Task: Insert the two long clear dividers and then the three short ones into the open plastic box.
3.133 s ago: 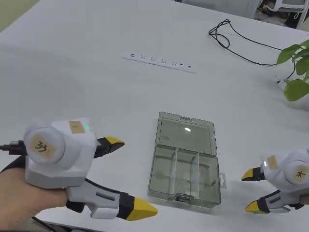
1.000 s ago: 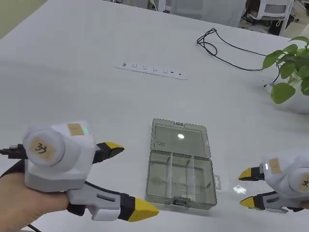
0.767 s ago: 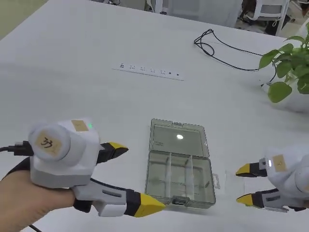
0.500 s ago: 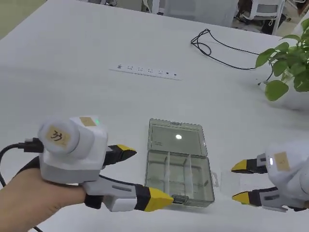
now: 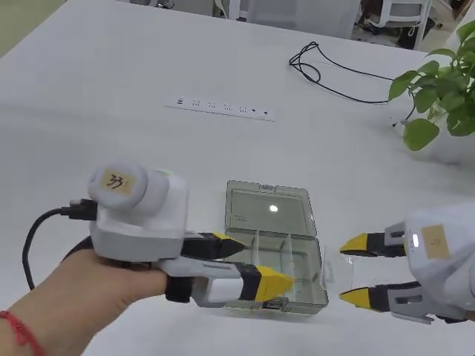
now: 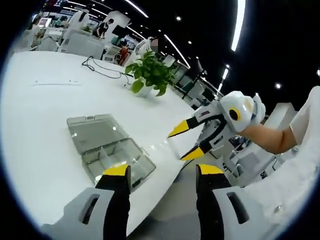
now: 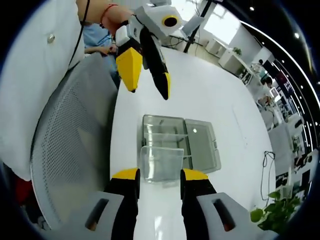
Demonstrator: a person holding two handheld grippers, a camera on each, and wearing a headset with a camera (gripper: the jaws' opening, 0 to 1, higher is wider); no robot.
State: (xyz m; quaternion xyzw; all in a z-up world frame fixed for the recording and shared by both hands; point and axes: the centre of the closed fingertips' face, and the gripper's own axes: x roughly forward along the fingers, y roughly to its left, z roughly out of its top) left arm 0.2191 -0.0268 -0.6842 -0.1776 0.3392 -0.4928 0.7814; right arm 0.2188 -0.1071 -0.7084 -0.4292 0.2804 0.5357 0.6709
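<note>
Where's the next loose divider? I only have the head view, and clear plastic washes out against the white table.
Observer: In the right gripper view a clear divider sits on the table between the tips of the right gripper, just short of the box.
Operator: Is it gripped?
Observer: The jaws stand open. I cannot tell whether they touch its edges.
Operator: And the left gripper, is it carrying anything?
Observer: No. The left gripper view shows the left gripper with its jaws apart and nothing between them, one tip above the box's near edge.
</note>
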